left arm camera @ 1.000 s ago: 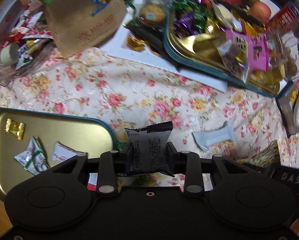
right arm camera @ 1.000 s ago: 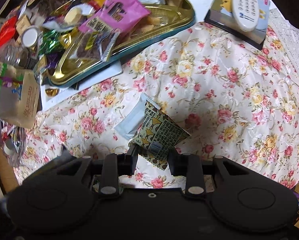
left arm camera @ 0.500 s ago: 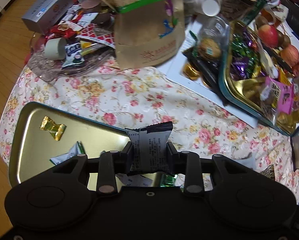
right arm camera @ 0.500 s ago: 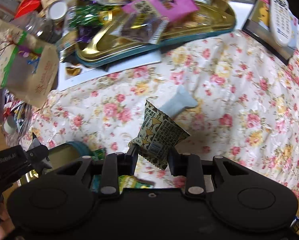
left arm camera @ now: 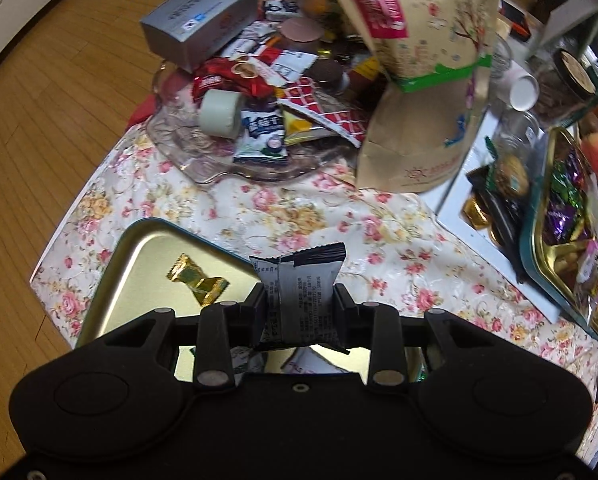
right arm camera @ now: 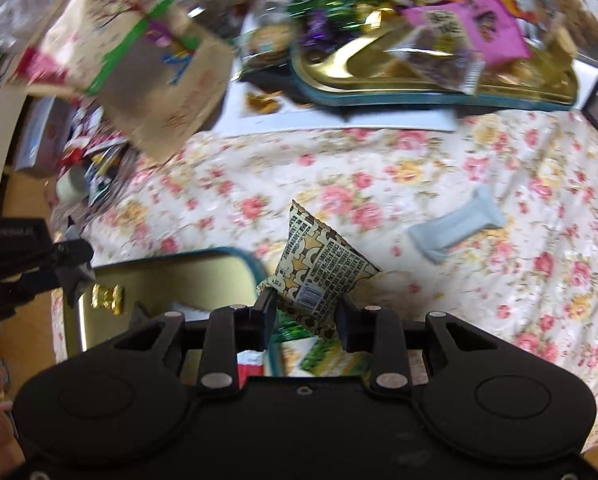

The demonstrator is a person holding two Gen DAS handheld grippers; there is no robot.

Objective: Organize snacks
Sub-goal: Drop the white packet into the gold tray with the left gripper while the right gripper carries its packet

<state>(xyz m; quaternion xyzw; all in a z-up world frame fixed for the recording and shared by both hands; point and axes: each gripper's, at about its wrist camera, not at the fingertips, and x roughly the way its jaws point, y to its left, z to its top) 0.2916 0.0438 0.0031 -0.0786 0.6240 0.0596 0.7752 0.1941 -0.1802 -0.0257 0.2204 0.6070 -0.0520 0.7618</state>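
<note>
Left hand-held gripper [left arm camera: 301, 306] is clamping a black packet [left arm camera: 299, 296], right hand-held gripper [right arm camera: 307, 316] a patterned one [right arm camera: 319, 276]; both are probably being dropped short of the gold tray [left arm camera: 147, 264] if released early.

A home: floral tablecloth [left arm camera: 299, 216] crowded with snacks, wooden floor [left arm camera: 51, 92] beside it.

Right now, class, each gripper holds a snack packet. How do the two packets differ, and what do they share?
The packet in the left gripper is a black packet with grey print, held upright. The packet in the right gripper is a gold-patterned packet, pillow-shaped and tilted on a corner. Both are sealed, small, and clamped between fingers above the floral tablecloth near the gold tray.
</note>
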